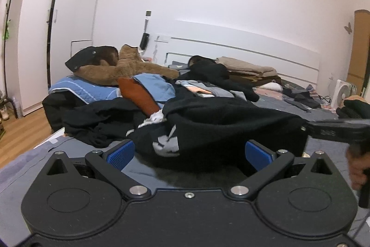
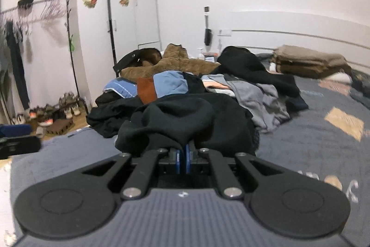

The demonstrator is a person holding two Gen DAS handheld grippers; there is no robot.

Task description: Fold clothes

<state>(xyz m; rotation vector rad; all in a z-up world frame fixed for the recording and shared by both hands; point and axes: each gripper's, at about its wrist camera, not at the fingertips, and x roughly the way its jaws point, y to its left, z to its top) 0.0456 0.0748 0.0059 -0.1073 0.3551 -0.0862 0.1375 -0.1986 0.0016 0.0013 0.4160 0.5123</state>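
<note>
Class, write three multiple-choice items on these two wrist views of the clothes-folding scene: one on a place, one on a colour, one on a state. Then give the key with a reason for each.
1. Where does the folded beige stack lie?
A. on the wooden floor
B. on the bed near the headboard
C. on top of the wardrobe

2. What colour are the gripper pads?
A. blue
B. red
C. yellow

3. How does the right gripper stand?
A. wide open above the bed
B. shut on the black garment
C. shut on a hanger

Key:
1 B, the stack sits on the bed just before the white headboard.
2 A, both views show blue pads.
3 B, its pads are pressed together on a fold of the black garment, while the left gripper stands open.
</note>
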